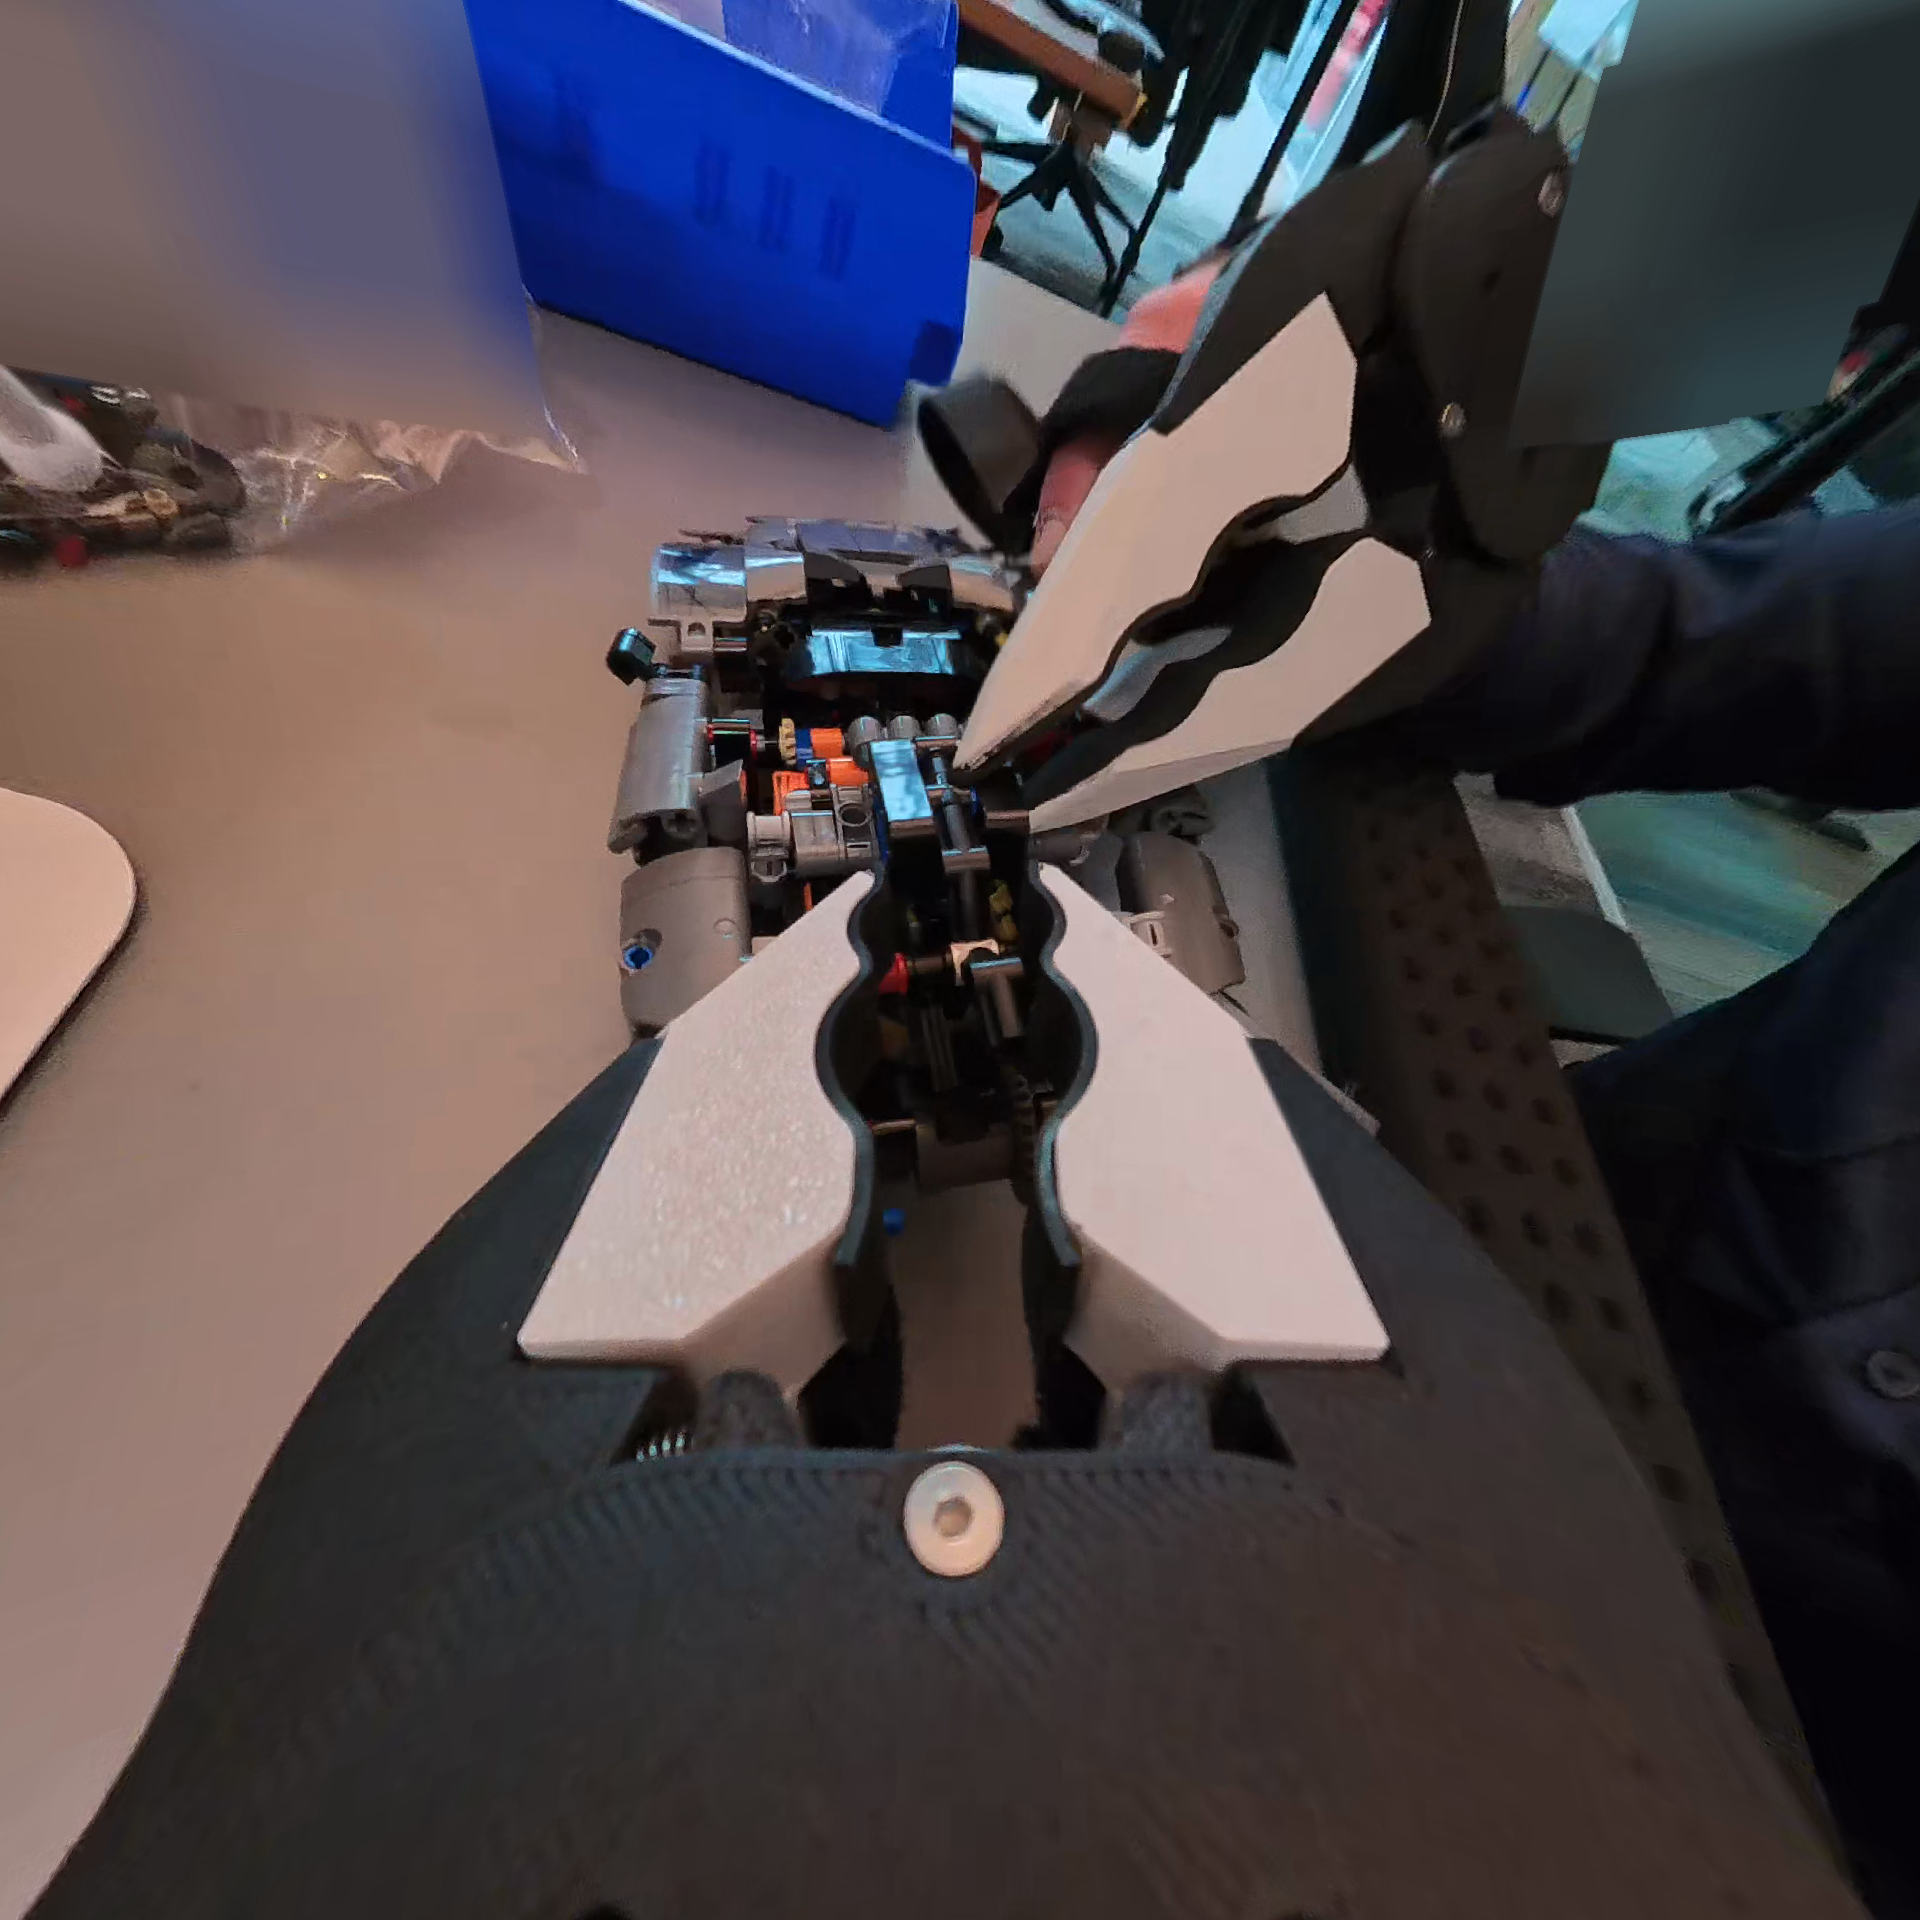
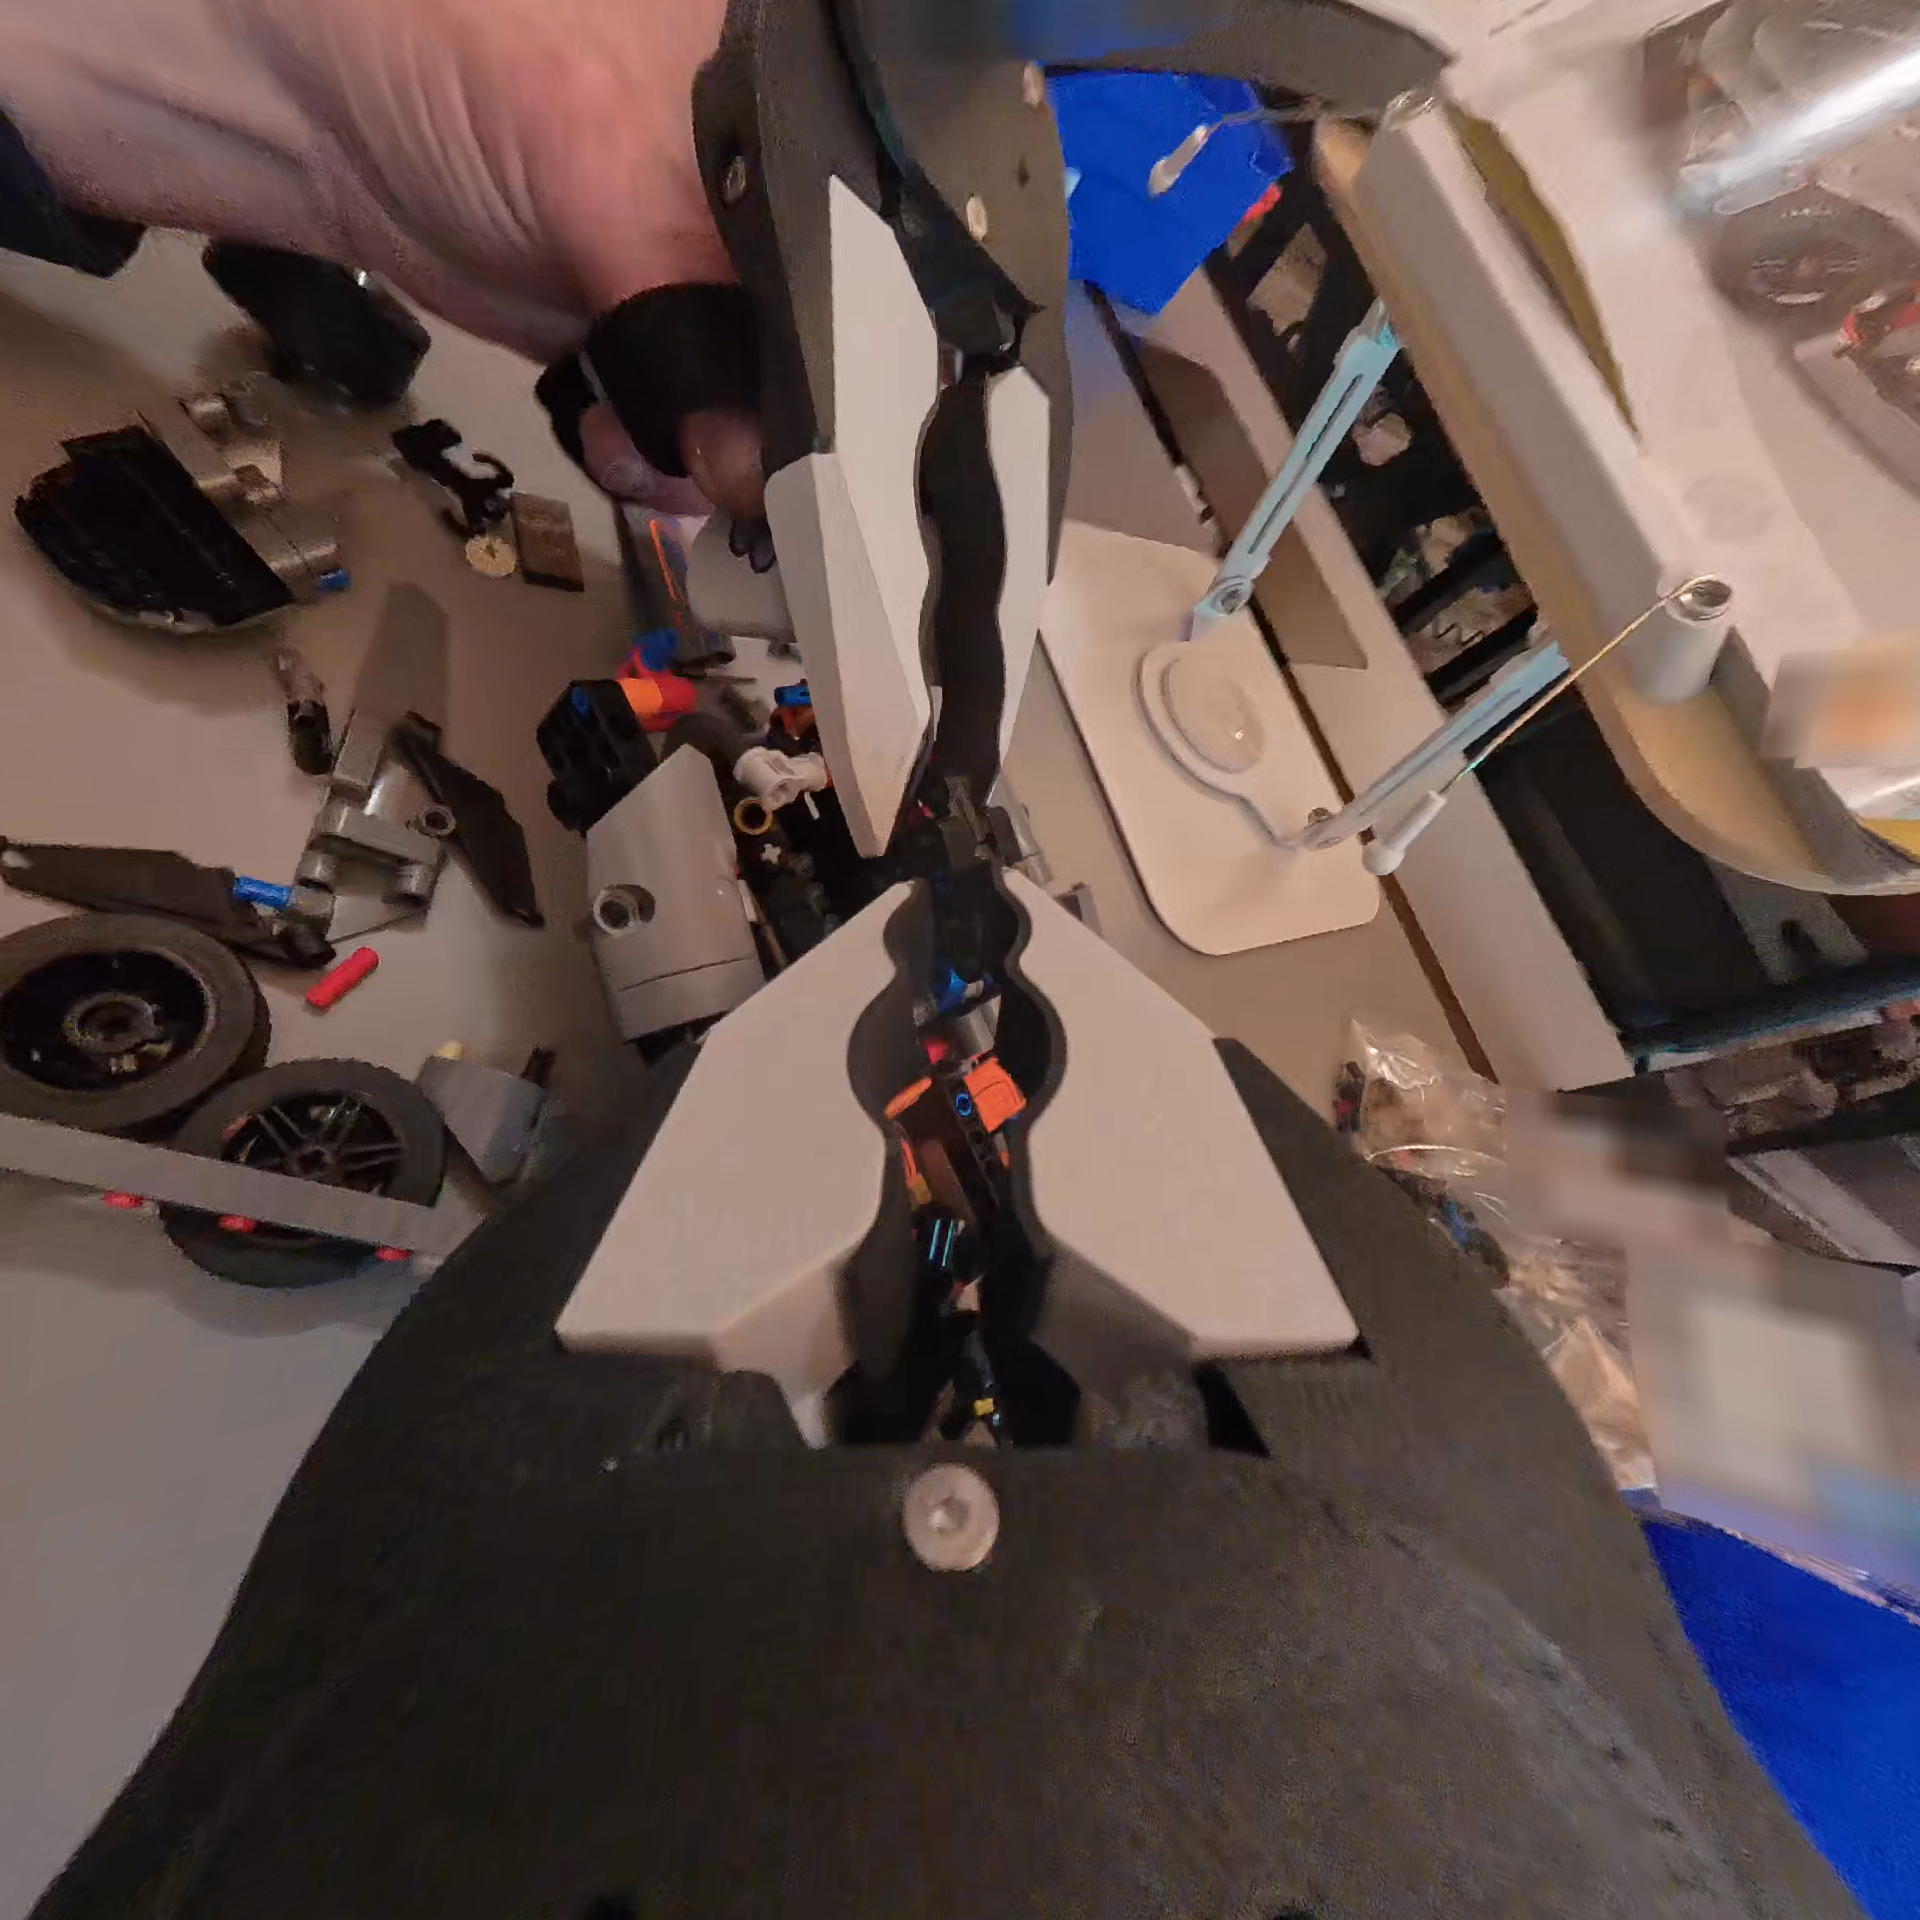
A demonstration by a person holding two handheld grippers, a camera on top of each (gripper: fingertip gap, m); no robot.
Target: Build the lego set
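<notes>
Your left gripper is closed on the dark center frame of the half-built lego car, which lies on the table and runs from 6 toward 12 o'clock in the left wrist view. Your right gripper comes in from 2 o'clock; its tips are almost together at the same black beam, but I cannot tell if they pinch it. Both tips nearly touch there, so the next push probably follows the car's long axis.
</notes>
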